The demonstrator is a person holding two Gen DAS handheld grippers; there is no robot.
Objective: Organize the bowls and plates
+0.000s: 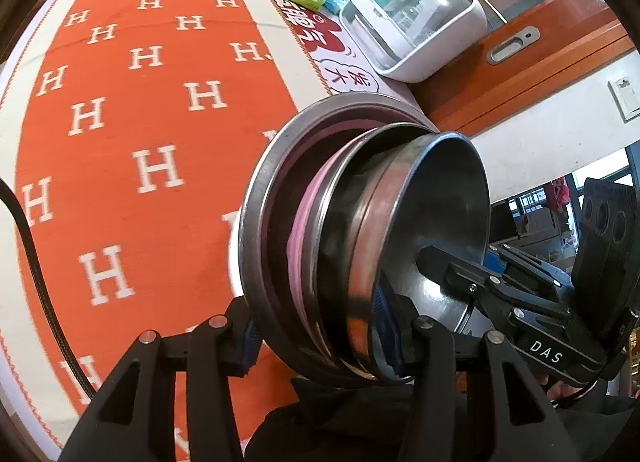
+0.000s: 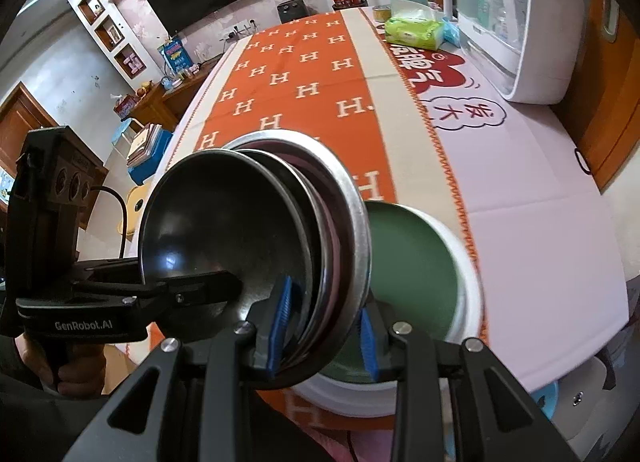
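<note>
Both claws are clamped on the same stack (image 1: 360,246) of nested metal dishes, held tipped up on its side above the tabletop (image 1: 132,110). The left claw (image 1: 320,346) pinches the stack's lower edge across its whole thickness, one blue pad against the back of the outer plate and the other inside the rim of the front bowl (image 1: 436,222). The right claw (image 2: 324,326) does the same from its side, blue pads squeezing the rims between them.

The stack (image 2: 256,246) runs from a wide steel plate (image 2: 356,222) at the back, through a pinkish dish (image 1: 308,246) and another dark one, to the shiny bowl (image 2: 216,230) in front. From the left camera you can see the right claw's finger reaching into the bowl, and the right camera shows the left one doing the same.

Just behind the stack in the right view sits a green dish (image 2: 412,262) with a white rim, on the tabletop near its front edge; I can't tell whether the stack touches it.

The tabletop has an orange cloth with white H letters. At the far end are a white box with a clear lid (image 2: 516,22) and a green tissue pack (image 2: 416,30) beside it, both well apart from the stack. A hand (image 2: 76,366) grips the left handle.
</note>
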